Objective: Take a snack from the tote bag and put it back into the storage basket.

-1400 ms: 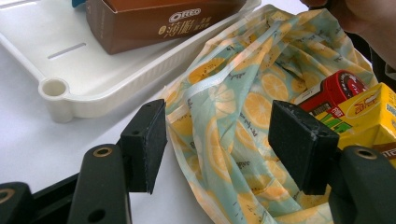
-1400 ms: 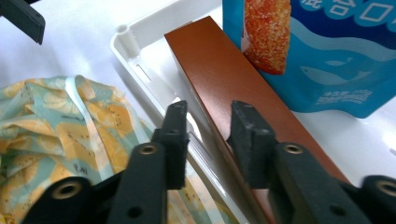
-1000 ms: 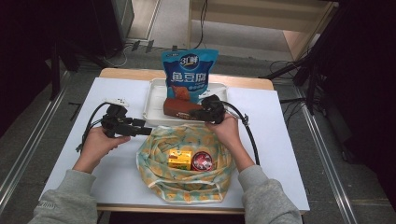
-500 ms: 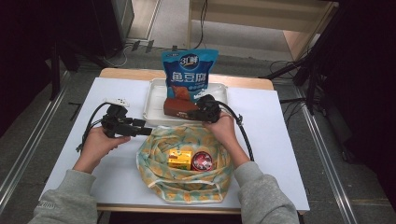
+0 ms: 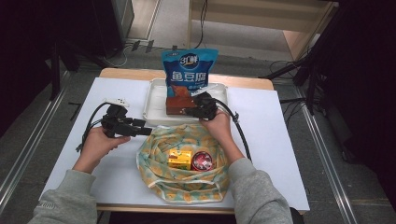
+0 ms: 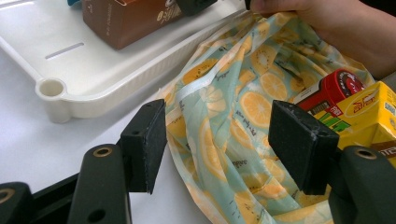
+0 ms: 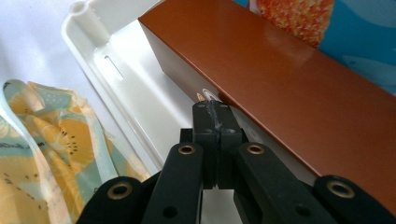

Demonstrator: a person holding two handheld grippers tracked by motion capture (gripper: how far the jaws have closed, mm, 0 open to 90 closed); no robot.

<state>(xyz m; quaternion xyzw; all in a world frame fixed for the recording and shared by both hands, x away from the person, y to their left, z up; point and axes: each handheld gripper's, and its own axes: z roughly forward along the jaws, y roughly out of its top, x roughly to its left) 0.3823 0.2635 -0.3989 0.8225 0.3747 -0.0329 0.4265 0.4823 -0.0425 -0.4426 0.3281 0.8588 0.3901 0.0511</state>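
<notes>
Nearest the person, a cloth bag [image 5: 182, 163] printed with orange slices lies open on the white table [image 5: 280, 154], already holding a yellow carton [image 5: 180, 159] and a red can [image 5: 201, 161]. The work looks like packing snacks from the tray into this bag, and the step in hand seems to be fetching the next item.

The left gripper [image 6: 217, 140] rests at the bag's left rim, its jaws standing wide apart with a fold of the cloth between them but not pinched (ready, I judge, to hold the mouth open).

Just beyond the bag, the right gripper [image 7: 215, 122] has its jaws pressed together on nothing, the tip at the lower front edge of the brown box [image 7: 289, 84], which lies in the white tray [image 5: 156, 105]. To take the box, the jaws would need to part wide enough to span one of its faces, then close and lift it back over the tray wall toward the bag.

Farther still, a blue snack pouch [image 5: 189, 74] stands upright right behind the box, so a hasty lift could tip it. The tray's raised rim and the right gripper's cable [image 5: 240, 130] trailing beside the bag are the other things to mind.
</notes>
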